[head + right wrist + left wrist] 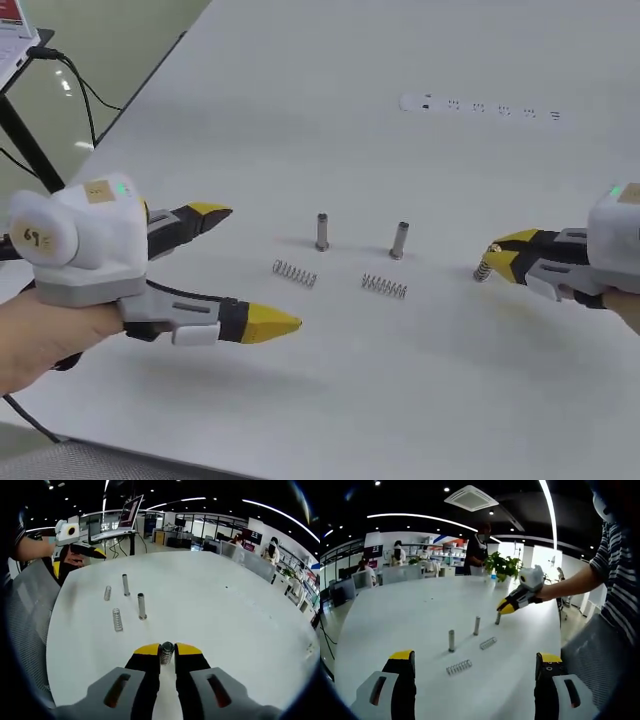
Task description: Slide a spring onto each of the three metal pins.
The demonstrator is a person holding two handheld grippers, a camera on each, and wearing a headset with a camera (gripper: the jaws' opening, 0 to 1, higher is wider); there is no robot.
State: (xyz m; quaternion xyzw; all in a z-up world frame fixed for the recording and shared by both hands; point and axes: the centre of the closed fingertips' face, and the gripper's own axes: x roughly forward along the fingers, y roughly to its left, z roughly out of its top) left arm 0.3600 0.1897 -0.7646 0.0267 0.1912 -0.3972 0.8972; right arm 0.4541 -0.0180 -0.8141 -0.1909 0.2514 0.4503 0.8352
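Left claw (pixel 250 267) is held wide open and empty, low over the bench (pixel 330 400). Its tips are pointed toward the left spring (pixel 294 273), which lies flat just beyond them, long axis about parallel to the pin row. Behind it the left pin (pixel 322 231) and right pin (pixel 400 240) are stood upright; the right spring (pixel 384 286) is laid flat just before the right pin. Well apart, at far right, the right claw (pixel 500 258) is seen.

Left gripper view: left spring (pixel 459 667) is found ahead, between the lines of the open jaws. The left claw is judged the nearer one for it.

Right gripper view: jaws are closed on the third spring (pixel 166 652), gripped upright at the tips.
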